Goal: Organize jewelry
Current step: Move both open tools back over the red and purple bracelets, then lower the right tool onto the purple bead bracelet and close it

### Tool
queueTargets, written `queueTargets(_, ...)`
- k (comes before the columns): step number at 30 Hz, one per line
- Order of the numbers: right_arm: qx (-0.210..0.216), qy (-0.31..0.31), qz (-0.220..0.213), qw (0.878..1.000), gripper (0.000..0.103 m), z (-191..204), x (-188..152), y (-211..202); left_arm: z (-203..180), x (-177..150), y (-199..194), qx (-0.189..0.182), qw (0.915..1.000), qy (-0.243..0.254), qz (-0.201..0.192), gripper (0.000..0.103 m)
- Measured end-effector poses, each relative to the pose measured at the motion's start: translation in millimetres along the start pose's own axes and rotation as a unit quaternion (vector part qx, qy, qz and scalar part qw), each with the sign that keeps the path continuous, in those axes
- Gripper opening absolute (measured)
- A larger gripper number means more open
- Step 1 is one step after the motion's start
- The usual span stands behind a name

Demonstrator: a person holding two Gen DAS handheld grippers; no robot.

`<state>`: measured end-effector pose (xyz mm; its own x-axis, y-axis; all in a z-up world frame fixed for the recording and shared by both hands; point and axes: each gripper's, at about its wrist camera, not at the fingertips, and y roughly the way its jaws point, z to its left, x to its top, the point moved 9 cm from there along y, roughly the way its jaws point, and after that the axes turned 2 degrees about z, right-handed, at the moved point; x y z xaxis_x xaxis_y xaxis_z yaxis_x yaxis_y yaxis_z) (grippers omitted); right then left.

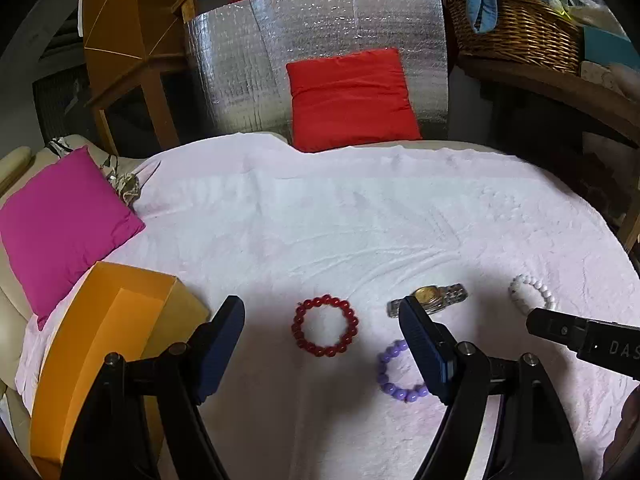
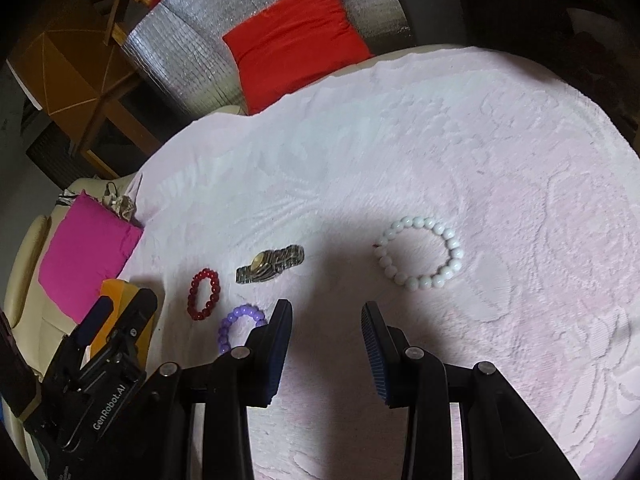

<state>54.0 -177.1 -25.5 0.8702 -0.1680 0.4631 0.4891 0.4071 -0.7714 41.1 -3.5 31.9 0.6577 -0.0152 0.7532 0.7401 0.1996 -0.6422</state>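
Four pieces lie on the pale pink cloth [image 1: 320, 220]. A red bead bracelet [image 1: 325, 325] [image 2: 204, 294] sits between my left gripper's fingers, farther out. A purple bead bracelet [image 1: 394, 376] [image 2: 236, 326] lies partly behind the left gripper's right finger. A gold-faced watch with a metal band [image 1: 434, 299] [image 2: 269, 264] lies beyond it. A white bead bracelet [image 1: 530, 292] [image 2: 418, 253] lies ahead and right of my right gripper. My left gripper [image 1: 322, 308] is open and empty. My right gripper [image 2: 326, 308] is open and empty. An open orange box [image 1: 100, 340] [image 2: 116, 292] stands at the left.
A magenta cushion [image 1: 60, 224] lies at the left edge and a red cushion [image 1: 350, 98] at the back against silver foil sheeting [image 1: 320, 40]. A wicker basket [image 1: 516, 28] sits on a wooden shelf at the back right.
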Motion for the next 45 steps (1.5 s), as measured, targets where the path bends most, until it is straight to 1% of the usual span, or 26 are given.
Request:
queueTargets(4, -0.001, -0.001, 0.010, 1.000, 0.040, 5, -5, 8, 5, -3, 3, 0.005, 1.0000, 0.001, 0.004, 0.080)
queueTargets(13, -0.002, 0.007, 0.020, 1.000, 0.040, 8, -11, 19, 9, -10, 6, 0.001, 0.9999, 0.001, 0.013, 0.080)
queueTargets(27, -0.004, 0.014, 0.019, 1.000, 0.040, -1, -9, 18, 19, -19, 20, -0.012, 0.9989, -0.016, 0.041, 0.080)
queueTargets(32, -0.002, 0.018, 0.019, 1.000, 0.040, -3, -8, 17, 17, -21, 21, -0.013, 0.9989, -0.009, 0.044, 0.080)
queueTargets(40, -0.003, 0.022, 0.019, 1.000, 0.040, -7, -7, 16, 7, -20, 21, -0.027, 0.9988, 0.006, 0.040, 0.080)
queueTargets(45, -0.003, 0.027, 0.018, 0.999, 0.040, -11, -6, 15, 6, -20, 22, -0.026, 0.9988, 0.008, 0.041, 0.080)
